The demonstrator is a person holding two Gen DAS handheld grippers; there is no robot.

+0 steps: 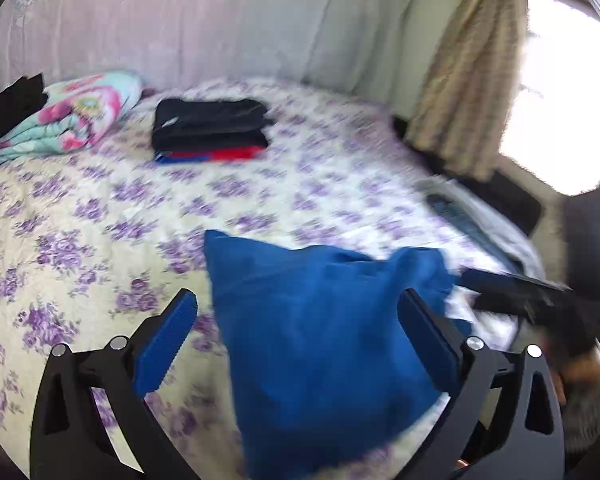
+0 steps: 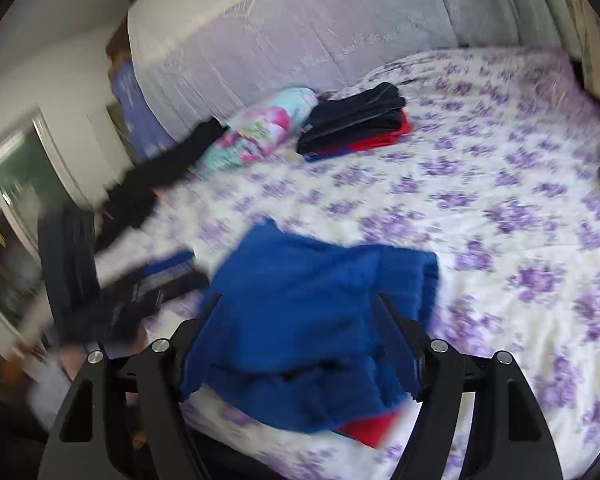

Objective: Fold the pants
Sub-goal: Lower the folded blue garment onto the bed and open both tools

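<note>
The blue pants [image 1: 320,344] lie folded on the purple-flowered bedspread [image 1: 100,240] near the bed's front edge. My left gripper [image 1: 296,312] is open, its blue pads spread wide, the left pad off the cloth and the right pad over its right edge. In the right wrist view the pants [image 2: 300,320] lie bunched with a red patch [image 2: 368,428] showing at the front. My right gripper [image 2: 300,312] is open, its fingers spread on either side of the cloth. The right gripper also shows blurred in the left wrist view [image 1: 540,300].
A stack of folded dark and red clothes [image 1: 210,130] sits farther back on the bed. A rolled flowery blanket [image 1: 72,116] and a black garment [image 2: 160,168] lie at the left. A curtain [image 1: 468,72] and bright window are at the right. A dark remote [image 1: 452,208] lies near the right edge.
</note>
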